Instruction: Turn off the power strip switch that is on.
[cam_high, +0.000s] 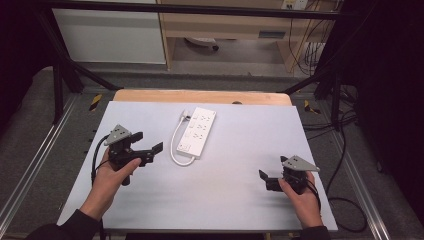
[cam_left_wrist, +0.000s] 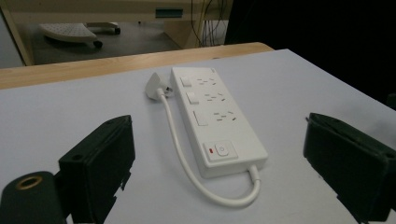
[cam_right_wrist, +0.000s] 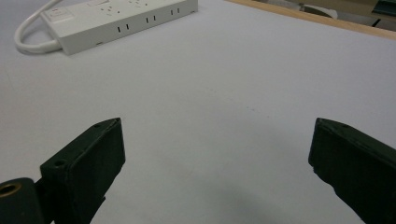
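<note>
Seen from the high view, the left gripper (cam_high: 148, 146) is held above the pale grey table (cam_high: 230, 200) at the near left, jaws spread apart and aimed right toward a white power strip (cam_high: 197, 131). The right gripper (cam_high: 264, 176) is held low at the near right, pointed left. The strip lies at the far centre, its white cable (cam_high: 175, 145) looped along its left side.

In the left gripper view, the matte black jaws are spread wide, framing the glossy rectangular power strip (cam_left_wrist: 216, 115). Three socket rows, small switches and a red-marked power button (cam_left_wrist: 221, 150) are seen; no lettering can be read.

In the right gripper view, the jaws are parted over bare table, the strip (cam_right_wrist: 116, 18) at far left.
</note>
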